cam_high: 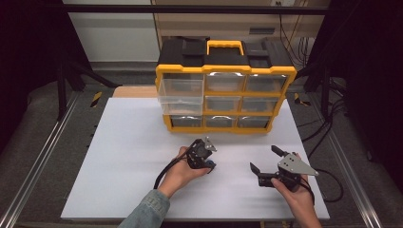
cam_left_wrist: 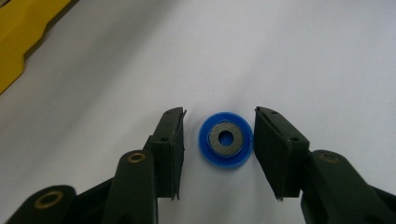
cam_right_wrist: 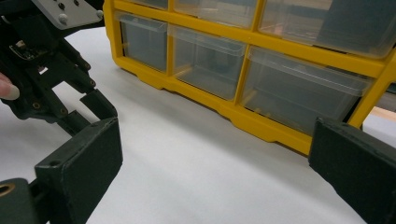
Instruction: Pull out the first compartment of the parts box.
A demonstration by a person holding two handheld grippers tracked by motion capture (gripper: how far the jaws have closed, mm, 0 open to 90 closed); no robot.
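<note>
Left gripper (cam_left_wrist: 219, 140), jaws apart, straddles blue disc (cam_left_wrist: 226, 139) on white board (cam_left_wrist: 280, 56) for pickup; right gripper (cam_right_wrist: 215, 158) waits open, right of it.

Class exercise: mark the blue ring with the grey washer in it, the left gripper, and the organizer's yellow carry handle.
blue ring (cam_left_wrist: 226, 160), left gripper view, on its blue rim below the washer.
left gripper (cam_left_wrist: 218, 125), left gripper view, midway between its two fingertips.
yellow carry handle (cam_high: 225, 43), high view, on its top bar.

Drawer cabinet (cam_high: 223, 90) beyond open board (cam_high: 128, 161)
</note>
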